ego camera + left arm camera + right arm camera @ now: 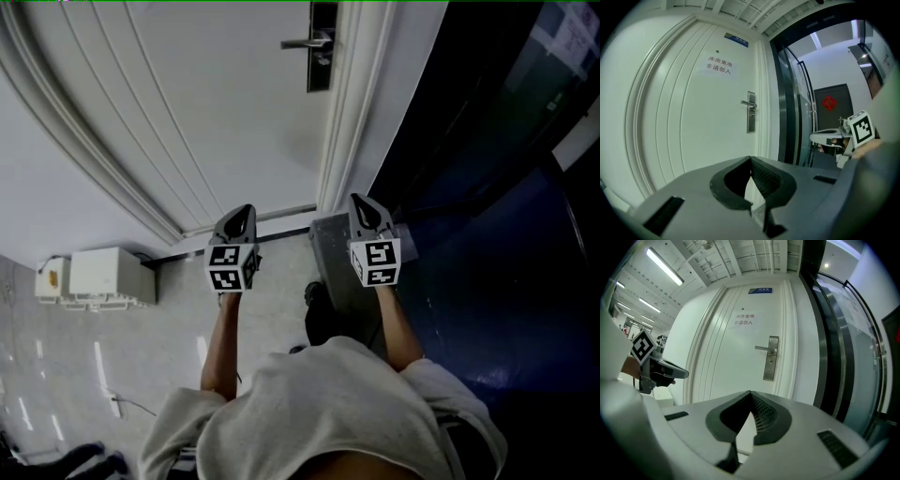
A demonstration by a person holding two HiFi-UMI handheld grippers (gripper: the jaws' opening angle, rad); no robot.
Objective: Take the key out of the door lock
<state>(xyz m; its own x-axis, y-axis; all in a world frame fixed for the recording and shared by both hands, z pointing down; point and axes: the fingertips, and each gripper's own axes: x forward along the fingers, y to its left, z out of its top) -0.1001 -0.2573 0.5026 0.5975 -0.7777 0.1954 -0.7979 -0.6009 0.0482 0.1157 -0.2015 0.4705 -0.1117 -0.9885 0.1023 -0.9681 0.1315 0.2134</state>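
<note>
Well short of the white door [187, 112], left tongs [246, 212] and right tongs [360, 201] hang clenched, empty, clear of the door frame [343, 112].

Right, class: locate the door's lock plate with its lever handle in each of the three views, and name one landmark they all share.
Head view: lock plate at the top edge, a little right of centre.
Left gripper view: lock plate about mid-picture, at the white door's right side.
Right gripper view: lock plate just right of centre.
Shared landmark: the dark glass wall right of the door in every view.
</note>
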